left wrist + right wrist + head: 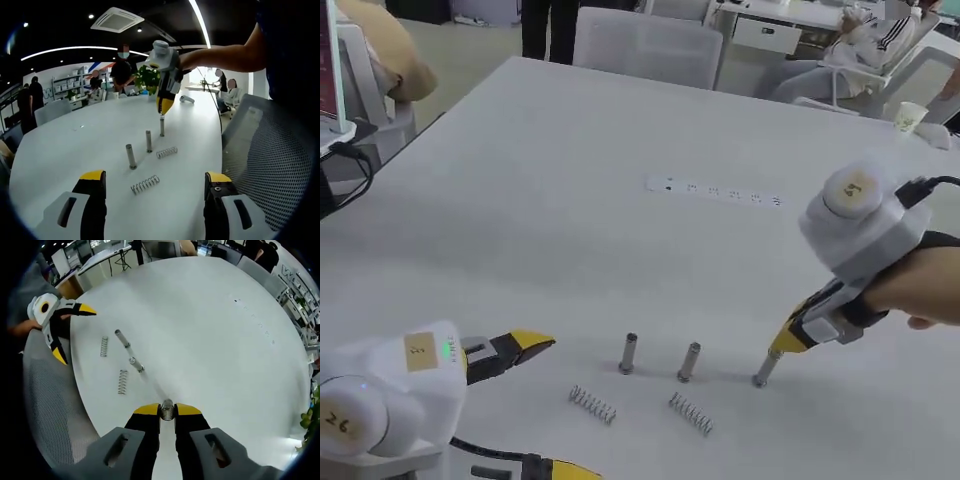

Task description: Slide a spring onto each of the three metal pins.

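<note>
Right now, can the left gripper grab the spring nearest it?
Probably yes. The left gripper is open, and the near spring lies on bare table just ahead of its jaws, with nothing between. The nearest pin stands beyond the spring, out of the way.

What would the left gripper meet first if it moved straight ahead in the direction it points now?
Most likely the nearer loose spring lying on the table just ahead of the left gripper; the nearest metal pin stands behind it. The gripper's height is unclear, so it may pass over the spring.
</note>
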A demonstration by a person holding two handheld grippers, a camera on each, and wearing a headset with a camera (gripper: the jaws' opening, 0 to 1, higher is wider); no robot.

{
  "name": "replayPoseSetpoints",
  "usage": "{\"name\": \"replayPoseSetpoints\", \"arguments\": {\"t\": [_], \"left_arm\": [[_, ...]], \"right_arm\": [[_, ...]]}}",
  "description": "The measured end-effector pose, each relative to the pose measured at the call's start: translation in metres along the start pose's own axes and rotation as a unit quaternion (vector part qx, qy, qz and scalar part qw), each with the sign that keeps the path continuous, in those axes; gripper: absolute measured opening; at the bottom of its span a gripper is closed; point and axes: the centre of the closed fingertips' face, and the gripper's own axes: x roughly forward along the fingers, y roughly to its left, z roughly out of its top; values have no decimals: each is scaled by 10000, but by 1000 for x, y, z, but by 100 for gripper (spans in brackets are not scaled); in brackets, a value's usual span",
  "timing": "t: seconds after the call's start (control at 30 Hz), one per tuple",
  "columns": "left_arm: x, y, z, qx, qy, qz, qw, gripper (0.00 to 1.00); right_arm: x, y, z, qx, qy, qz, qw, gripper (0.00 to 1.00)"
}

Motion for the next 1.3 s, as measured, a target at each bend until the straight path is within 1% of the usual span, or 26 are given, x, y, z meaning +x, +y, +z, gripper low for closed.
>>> {"name": "replayPoseSetpoints", "arguments": {"t": [0.4, 0.57, 0.77, 1.0, 1.03, 1.07, 1.3], "left_arm": [[1, -1, 1, 0, 23, -18, 10000, 77], [1, -1, 1, 6, 33, -22, 10000, 77], [0, -2, 1, 2, 40, -22, 10000, 76], [-1, -1, 0, -5, 51, -9, 10000, 76], [-1, -1, 1, -13, 42, -9, 10000, 76], [-1, -1, 1, -14, 35, -7, 10000, 76], [0, -1, 1, -25, 36, -19, 10000, 75]], "right_arm": [[19, -3, -11, 65, 111, 7, 9999, 8], [31, -4, -14, 103, 172, 40, 9998, 8], [41, -6, -17, 66, 258, 19, 9996, 8], [48, -5, -21, 61, 370, 33, 9993, 9], [48, -5, -21, 50, 372, 38, 9993, 9], [47, -6, -19, 73, 321, 30, 9995, 9], [48, -6, -19, 102, 331, 47, 9994, 9]]}}
